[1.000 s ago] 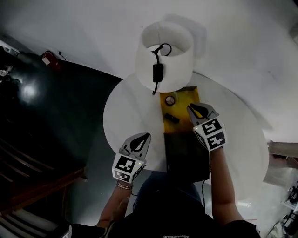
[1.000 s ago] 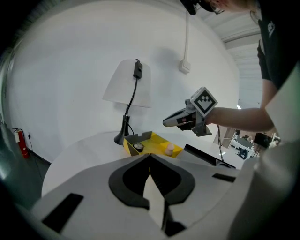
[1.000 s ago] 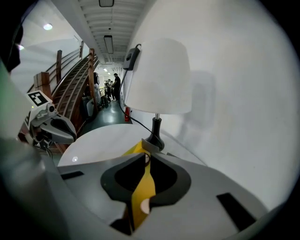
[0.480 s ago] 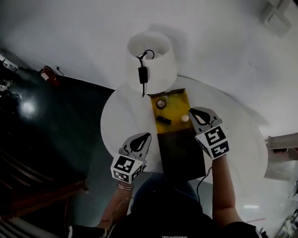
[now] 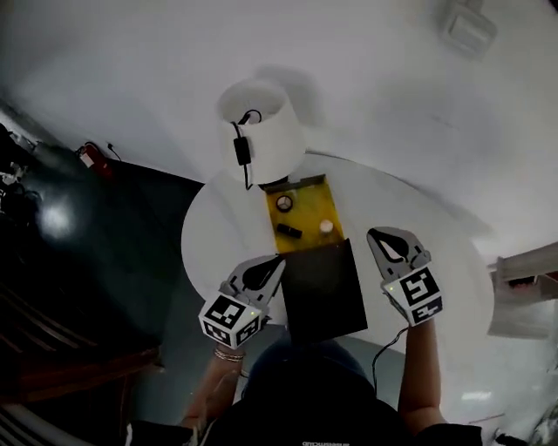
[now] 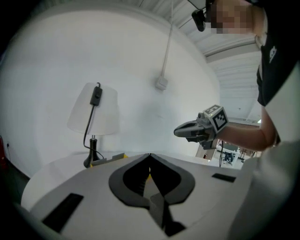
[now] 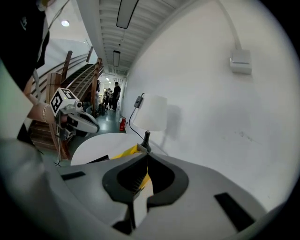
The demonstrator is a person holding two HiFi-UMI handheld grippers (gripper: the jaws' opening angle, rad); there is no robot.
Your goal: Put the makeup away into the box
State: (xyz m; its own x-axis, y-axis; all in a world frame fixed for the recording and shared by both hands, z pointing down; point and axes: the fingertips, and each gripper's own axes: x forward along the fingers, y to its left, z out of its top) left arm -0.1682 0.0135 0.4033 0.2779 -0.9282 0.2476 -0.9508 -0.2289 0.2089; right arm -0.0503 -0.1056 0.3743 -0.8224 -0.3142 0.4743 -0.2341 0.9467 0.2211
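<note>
The head view is dim and grey, and its corners fall to black. Beyond the left hand-held gripper (image 5: 275,261), the lamp shade (image 5: 259,131) throws a soft shadow on the wall (image 5: 392,96). To that gripper's left, the dark floor (image 5: 105,235) carries one pale patch of glare. Both gripper views are brighter, fisheye-bent and ringed in black, and each gripper's own body is blurred up close. High above the right hand-held gripper (image 7: 147,157), a ceiling light (image 7: 126,11) glows.

The left tongs (image 5: 275,261) and right tongs (image 5: 377,233) are pale grey shells with black teardrop-shaped insets. Each bears a white cube (image 5: 229,318) printed with black square markers. The person wears a black top (image 5: 305,409) with small white print and a thin bracelet (image 5: 228,354) on the left wrist.
</note>
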